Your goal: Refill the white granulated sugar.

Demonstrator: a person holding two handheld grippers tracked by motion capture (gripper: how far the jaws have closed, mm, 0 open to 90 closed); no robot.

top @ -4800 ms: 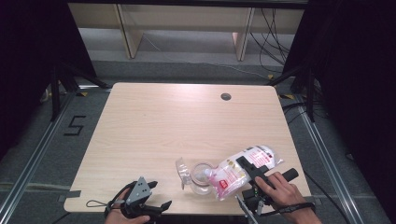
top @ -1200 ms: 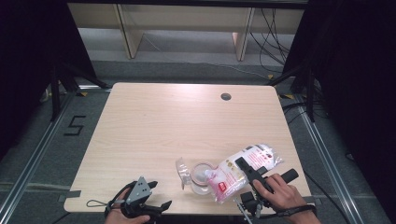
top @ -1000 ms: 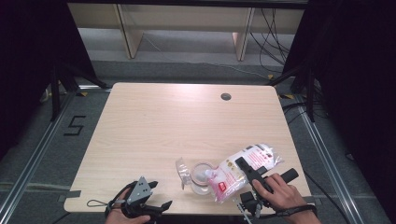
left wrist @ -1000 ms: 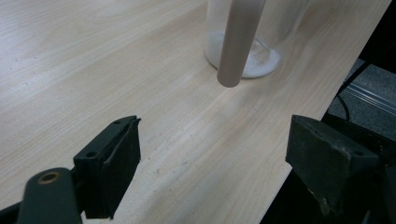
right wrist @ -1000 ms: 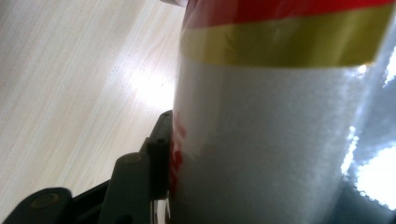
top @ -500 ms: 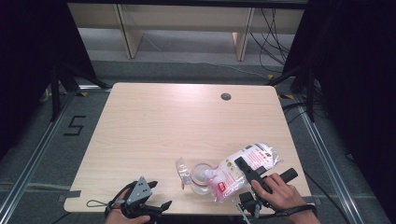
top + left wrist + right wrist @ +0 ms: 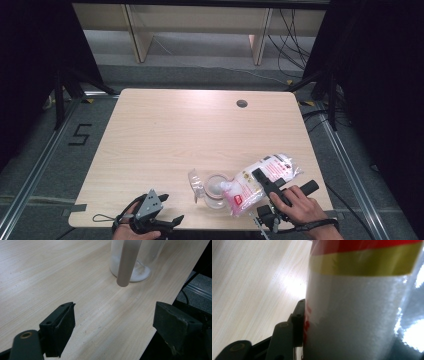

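Down at the near edge of the worktop [image 7: 190, 130], idling with the left gripper [image 7: 172, 221]: jaws spread wide, nothing between them, bare wood beneath in the left gripper view. Over to the right gripper [image 7: 258, 176]: jaws closed about halfway onto the bag [image 7: 280, 167] of white grains, pad pressed against its film in the right gripper view. Tipping that bag mouth-down onto the rim of the glass jar [image 7: 216, 189], just left of it near the front edge, with a thin layer of white already on the bottom. Pouring step, by the look of it, and early on. Next up, probably: lifting the bag's tail a touch higher, holding the mouth over the jar, perhaps steadying the glass with the free jaws
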